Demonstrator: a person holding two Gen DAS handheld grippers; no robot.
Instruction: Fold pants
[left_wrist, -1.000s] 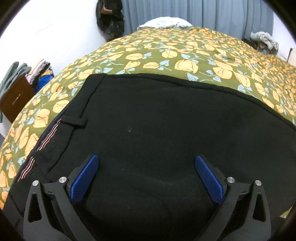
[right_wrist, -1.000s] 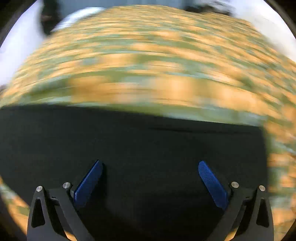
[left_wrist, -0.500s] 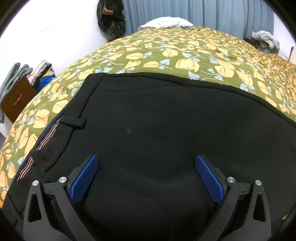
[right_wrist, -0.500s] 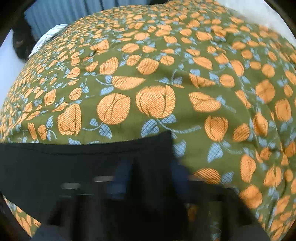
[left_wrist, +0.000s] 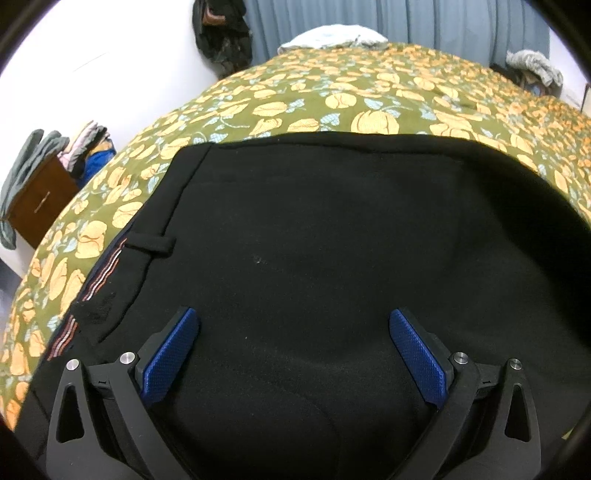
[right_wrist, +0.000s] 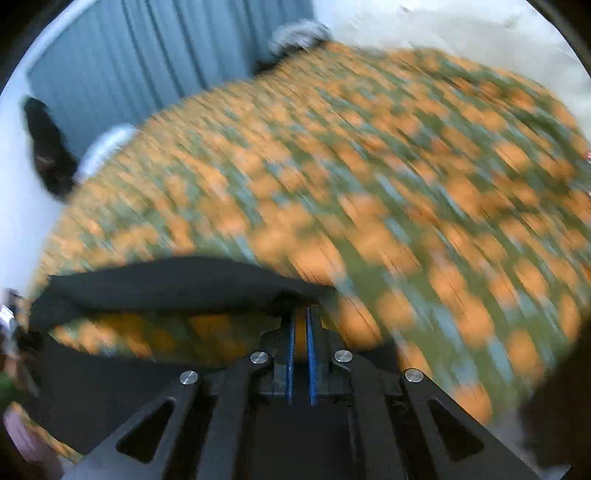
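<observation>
Pants (left_wrist: 332, 258), black, lie flat on the bed (left_wrist: 369, 96) with its olive, orange-flowered cover; grey curtain (left_wrist: 443, 22) behind. No legible writing. My left fingers (left_wrist: 173, 350) spread wide above them; my right fingers (right_wrist: 290, 354) pinch their lifted edge.

left wrist: sharp, evenly lit | right wrist: heavy motion blur, probably panning
</observation>
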